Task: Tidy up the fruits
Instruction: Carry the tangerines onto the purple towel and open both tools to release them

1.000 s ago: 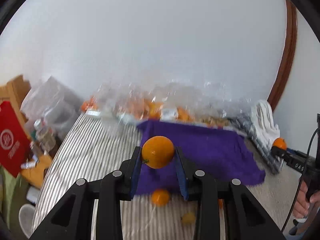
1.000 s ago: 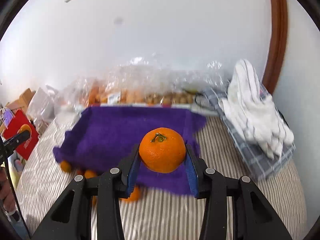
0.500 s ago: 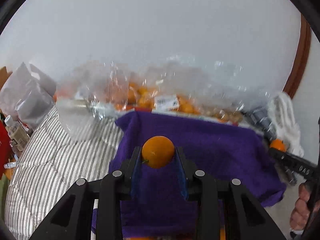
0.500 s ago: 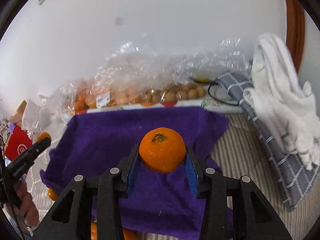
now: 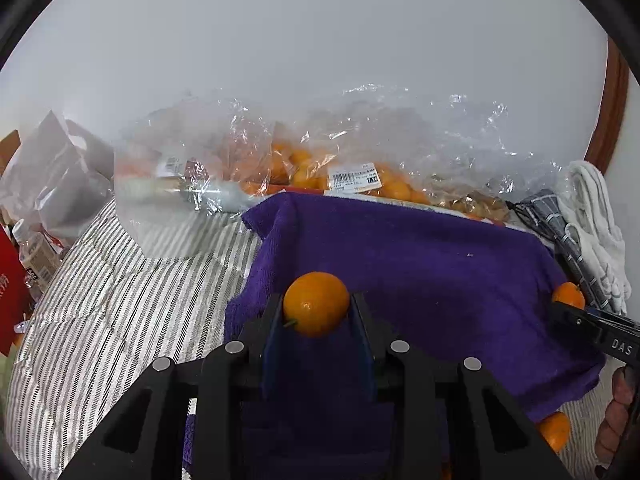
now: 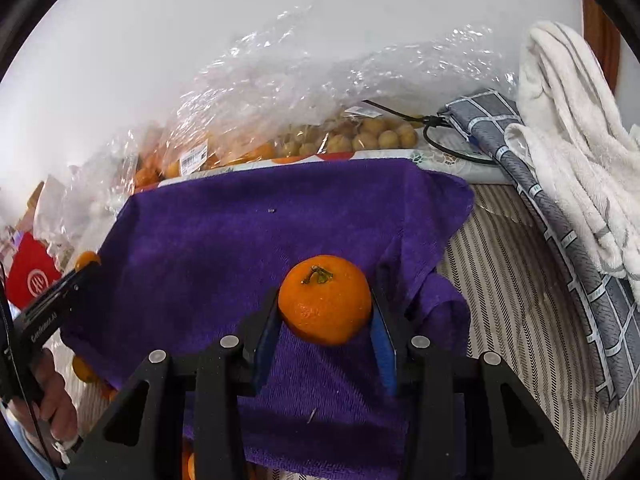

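Note:
My left gripper [image 5: 317,312] is shut on a small smooth orange [image 5: 316,303], held just above the left part of a purple towel [image 5: 420,264]. In the right wrist view my right gripper [image 6: 325,308] is shut on a bigger mandarin [image 6: 325,299] with a green stem, over the towel's [image 6: 224,248] right part. Each gripper shows at the edge of the other view: the right gripper [image 5: 570,300] with its mandarin [image 5: 568,295], the left gripper [image 6: 80,270] with its orange [image 6: 87,259]. Loose oranges [image 5: 554,430] lie at the towel's near edge.
Clear plastic bags of oranges [image 5: 352,176] and small brown fruit [image 6: 360,136] line the wall behind the towel. White towels [image 6: 572,132] on a grey checked cloth [image 6: 560,224] lie right. The striped bed cover [image 5: 100,312] spreads left, with a bottle [image 5: 34,256] and red bag [image 6: 30,276].
Both grippers have come down and forward from the near edge to over the purple towel, each still holding its fruit. The loose oranges below have dropped out of the middle of the views.

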The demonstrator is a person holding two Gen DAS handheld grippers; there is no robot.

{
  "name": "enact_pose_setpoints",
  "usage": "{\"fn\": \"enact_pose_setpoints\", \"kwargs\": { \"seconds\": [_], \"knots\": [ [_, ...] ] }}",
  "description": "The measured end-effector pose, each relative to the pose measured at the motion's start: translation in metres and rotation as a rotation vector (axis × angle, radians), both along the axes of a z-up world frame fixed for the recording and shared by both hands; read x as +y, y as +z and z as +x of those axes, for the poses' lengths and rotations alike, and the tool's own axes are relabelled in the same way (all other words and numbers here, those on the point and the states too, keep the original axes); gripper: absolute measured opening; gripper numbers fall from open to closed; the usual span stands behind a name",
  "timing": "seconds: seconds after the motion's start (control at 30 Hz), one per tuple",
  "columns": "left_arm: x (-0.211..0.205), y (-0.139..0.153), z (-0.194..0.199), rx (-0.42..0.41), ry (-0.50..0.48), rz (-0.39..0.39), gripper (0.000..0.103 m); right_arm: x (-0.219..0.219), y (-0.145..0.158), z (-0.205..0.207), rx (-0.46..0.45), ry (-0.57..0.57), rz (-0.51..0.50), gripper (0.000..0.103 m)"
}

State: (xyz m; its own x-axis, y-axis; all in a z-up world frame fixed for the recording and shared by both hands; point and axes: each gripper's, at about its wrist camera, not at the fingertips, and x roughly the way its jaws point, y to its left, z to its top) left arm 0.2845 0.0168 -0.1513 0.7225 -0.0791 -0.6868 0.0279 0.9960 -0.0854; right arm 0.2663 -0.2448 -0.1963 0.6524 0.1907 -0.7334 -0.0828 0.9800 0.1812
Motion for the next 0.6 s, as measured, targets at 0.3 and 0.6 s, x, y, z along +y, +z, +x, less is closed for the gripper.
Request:
{"fn": "enact_pose_setpoints", "kwargs": {
  "seconds": [0.3,0.6],
  "knots": [
    [0.000,-0.006,0.003,0.026,-0.006,0.022,0.031,0.010,-0.011,0.004,0.034,0.014,-0.036,0.043],
    [-0.002,-0.008,0.003,0.029,-0.016,0.024,0.031,0.005,-0.009,0.003,0.021,-0.003,-0.022,0.043]
  ]
}}
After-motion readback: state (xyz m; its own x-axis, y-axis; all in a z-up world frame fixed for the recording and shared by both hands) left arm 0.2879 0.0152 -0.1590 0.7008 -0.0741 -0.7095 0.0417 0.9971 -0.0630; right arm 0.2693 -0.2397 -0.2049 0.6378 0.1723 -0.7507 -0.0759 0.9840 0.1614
